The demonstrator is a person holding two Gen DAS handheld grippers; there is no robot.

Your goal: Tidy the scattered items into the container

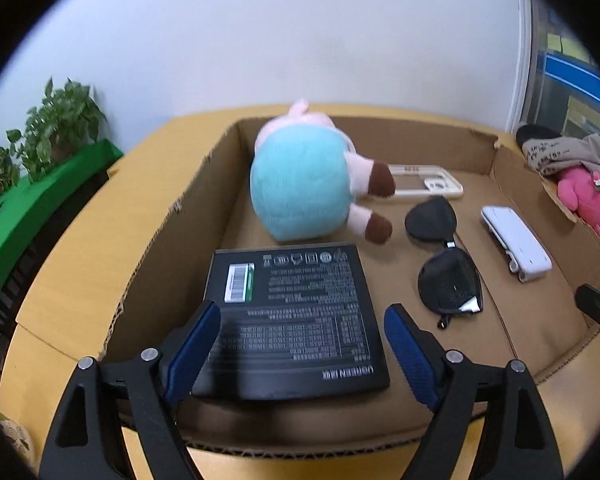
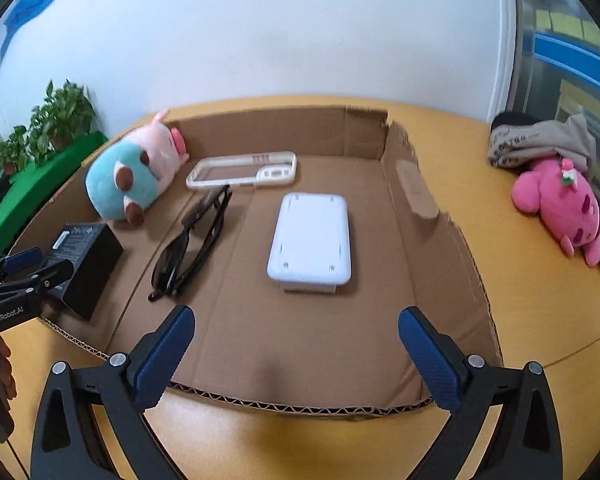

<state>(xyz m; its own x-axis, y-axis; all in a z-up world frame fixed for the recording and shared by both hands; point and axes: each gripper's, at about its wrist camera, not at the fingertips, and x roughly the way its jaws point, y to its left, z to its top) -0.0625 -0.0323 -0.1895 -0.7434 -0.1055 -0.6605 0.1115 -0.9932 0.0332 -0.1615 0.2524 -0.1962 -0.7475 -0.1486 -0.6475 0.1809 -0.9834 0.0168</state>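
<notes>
A shallow cardboard box (image 1: 172, 236) (image 2: 420, 184) lies on the yellow table. In it lie a black product box (image 1: 296, 320) (image 2: 88, 256), a blue-and-pink plush pig (image 1: 300, 184) (image 2: 128, 176), black sunglasses (image 1: 448, 272) (image 2: 192, 248), a white phone case (image 1: 428, 188) (image 2: 244, 170) and a white device (image 1: 516, 242) (image 2: 310, 240). My left gripper (image 1: 302, 352) is open, its jaws either side of the black box's near end, not touching it. My right gripper (image 2: 296, 354) is open and empty above the box's near edge.
A pink plush toy (image 2: 560, 204) (image 1: 588, 200) and a grey printed cloth (image 2: 540, 142) (image 1: 560, 152) lie on the table (image 2: 540, 300) right of the box. Potted plants (image 1: 56, 128) on a green ledge stand at the left by the white wall.
</notes>
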